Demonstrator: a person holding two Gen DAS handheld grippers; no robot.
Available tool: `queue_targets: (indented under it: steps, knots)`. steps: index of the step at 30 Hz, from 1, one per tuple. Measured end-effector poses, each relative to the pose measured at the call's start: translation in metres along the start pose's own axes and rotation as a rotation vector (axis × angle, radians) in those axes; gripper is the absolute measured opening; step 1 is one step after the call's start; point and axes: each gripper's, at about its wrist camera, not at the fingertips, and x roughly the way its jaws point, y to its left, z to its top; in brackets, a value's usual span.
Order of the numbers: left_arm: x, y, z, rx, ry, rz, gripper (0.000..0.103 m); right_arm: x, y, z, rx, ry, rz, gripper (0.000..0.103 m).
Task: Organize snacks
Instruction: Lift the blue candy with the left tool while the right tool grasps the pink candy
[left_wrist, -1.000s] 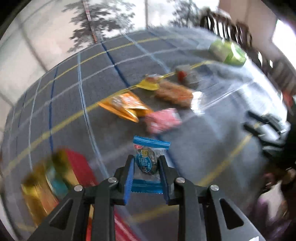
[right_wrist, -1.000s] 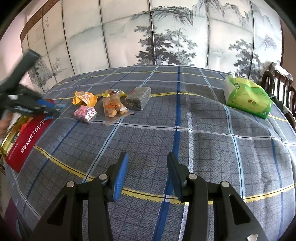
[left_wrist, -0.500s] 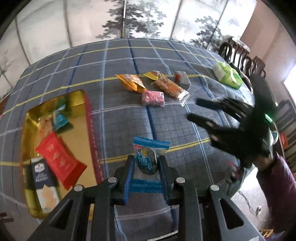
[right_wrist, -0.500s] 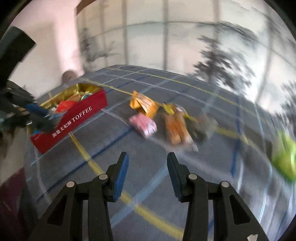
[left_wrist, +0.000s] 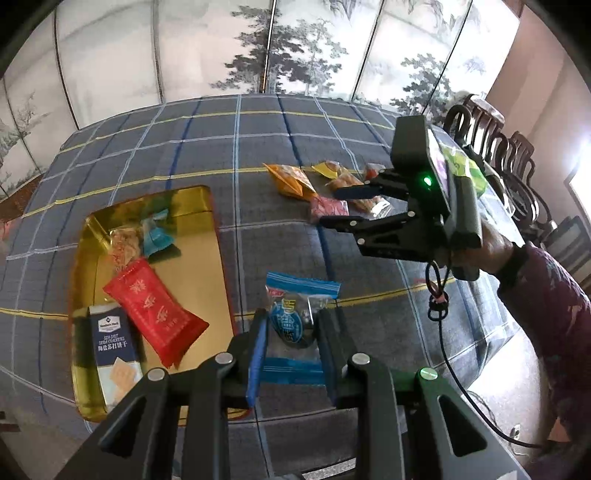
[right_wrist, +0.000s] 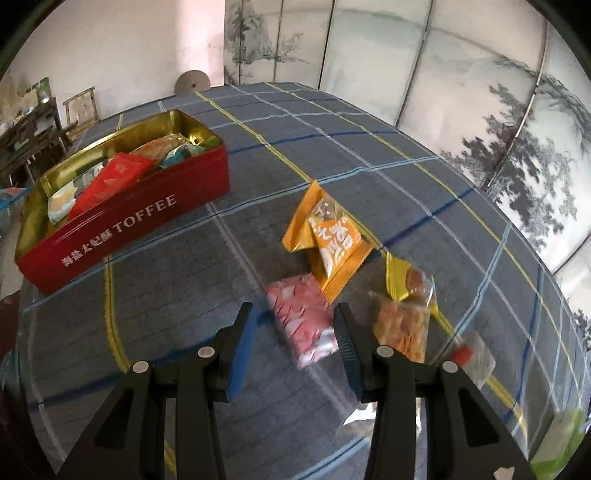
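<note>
1. L hand-held gripper (left_wrist: 291, 334): pads clamped on a blue-and-clear snack packet (left_wrist: 295, 321), held off the counter (left_wrist: 258, 140). Packet's long axis runs straight out along the fingers; crimped blue end points away from the camera, other blue end sits back between the finger bases.
2. Packet hangs just right of the gold-lined tin (left_wrist: 207, 229), nr its front corner.
3. Tin: long axis runs away from the L camera. Inside: red pouch (left_wrist: 155, 310) lying diagonal, navy cracker pack (left_wrist: 112, 339) lengthwise at the near end, small teal sweet (left_wrist: 157, 236) towards the far end. Outer wall red (right_wrist: 122, 225), lettered TOFFEE.
4. R hand-held gripper (right_wrist: 291, 339): jaws part open, nothing between the pads. Over the pink packet (right_wrist: 299, 317), whether touching can't tell.
5. Pink packet's long axis runs roughly along the R fingers, slightly skewed.
6. Orange pouch (right_wrist: 332, 240) just beyond the pink one, edges touching; clear bag of orange biscuits (right_wrist: 402, 325) just to its right.
7. Counter carries a blue-grey plaid cloth.
</note>
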Motion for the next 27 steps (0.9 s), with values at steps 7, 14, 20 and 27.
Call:
queue_targets:
  steps: [7, 14, 20, 27]
  knots:
    - [-0.004, 0.011, -0.001, -0.021, -0.01, 0.003, 0.027, 0.023, -0.015, 0.011, 0.038, 0.085, 0.088, 0.027]
    - [-0.019, 0.027, -0.008, -0.08, -0.056, 0.035, 0.027, -0.001, 0.007, -0.005, 0.13, 0.044, 0.026, 0.025]
    - [-0.031, 0.052, -0.019, -0.145, -0.091, 0.093, 0.027, -0.062, 0.033, -0.05, 0.372, -0.124, -0.09, 0.025]
    - [-0.03, 0.068, -0.028, -0.173, -0.104, 0.134, 0.027, -0.062, 0.027, -0.083, 0.573, -0.116, -0.18, 0.025]
